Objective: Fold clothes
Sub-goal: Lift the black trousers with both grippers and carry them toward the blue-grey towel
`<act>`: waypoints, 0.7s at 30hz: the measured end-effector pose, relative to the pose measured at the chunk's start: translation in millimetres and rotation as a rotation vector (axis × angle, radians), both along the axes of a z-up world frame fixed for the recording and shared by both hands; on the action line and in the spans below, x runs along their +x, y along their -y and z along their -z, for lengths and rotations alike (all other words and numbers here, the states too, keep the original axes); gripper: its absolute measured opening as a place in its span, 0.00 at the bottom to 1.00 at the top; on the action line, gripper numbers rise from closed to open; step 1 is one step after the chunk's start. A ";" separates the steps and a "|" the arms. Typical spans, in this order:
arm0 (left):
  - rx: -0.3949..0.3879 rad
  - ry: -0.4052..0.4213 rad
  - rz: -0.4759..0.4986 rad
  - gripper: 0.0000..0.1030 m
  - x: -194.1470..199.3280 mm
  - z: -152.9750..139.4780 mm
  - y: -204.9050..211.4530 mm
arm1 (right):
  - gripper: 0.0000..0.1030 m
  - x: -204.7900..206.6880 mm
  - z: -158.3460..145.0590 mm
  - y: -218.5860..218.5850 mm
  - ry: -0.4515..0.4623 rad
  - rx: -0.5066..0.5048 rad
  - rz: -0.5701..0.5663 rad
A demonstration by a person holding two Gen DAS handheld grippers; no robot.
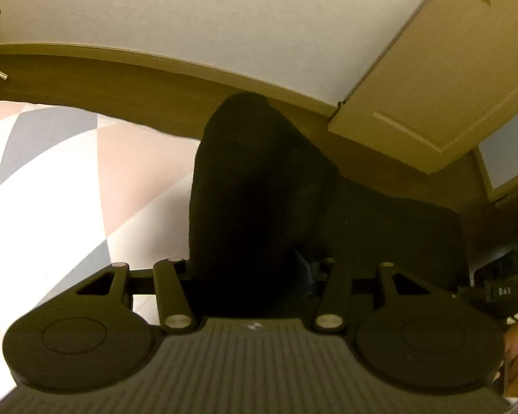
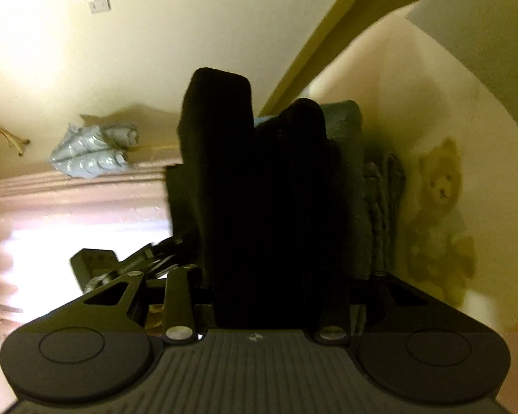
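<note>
The left gripper (image 1: 255,241) is clamped on a black garment (image 1: 259,179), which rises bunched and dark between its fingers, above the patterned bedspread (image 1: 69,179). The right gripper (image 2: 272,241) pinches the same black cloth, beside a teddy bear (image 2: 442,200).

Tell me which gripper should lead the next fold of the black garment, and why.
Probably neither alone: the left gripper and the right gripper each appear clamped on the black garment. If one must lead, left: its view shows open patterned bedding, while folded clothes crowd the right.
</note>
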State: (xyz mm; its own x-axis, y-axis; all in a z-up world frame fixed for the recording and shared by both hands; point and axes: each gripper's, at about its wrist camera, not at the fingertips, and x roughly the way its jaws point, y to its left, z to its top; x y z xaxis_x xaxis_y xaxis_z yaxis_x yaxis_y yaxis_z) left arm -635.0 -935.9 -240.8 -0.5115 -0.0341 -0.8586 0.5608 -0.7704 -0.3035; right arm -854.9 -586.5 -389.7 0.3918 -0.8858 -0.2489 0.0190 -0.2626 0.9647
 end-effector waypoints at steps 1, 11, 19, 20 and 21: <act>0.009 -0.009 0.002 0.46 1.3 0.1 3.4 | 0.37 -0.7 1.6 2.7 0.010 -0.005 -0.003; -0.016 -0.074 -0.130 0.57 52.4 -20.5 12.1 | 0.60 -16.2 -22.4 -5.7 -0.142 0.068 -0.133; 0.041 -0.098 -0.306 0.43 114.3 15.1 -0.6 | 0.32 -16.8 -41.6 -3.9 -0.233 0.105 -0.122; 0.025 -0.088 -0.321 0.43 115.7 18.1 -3.0 | 0.32 -15.4 -38.7 -0.4 -0.241 0.122 -0.125; -0.003 -0.075 -0.329 0.42 121.2 20.3 0.6 | 0.41 -15.3 -39.6 7.7 -0.239 0.139 -0.130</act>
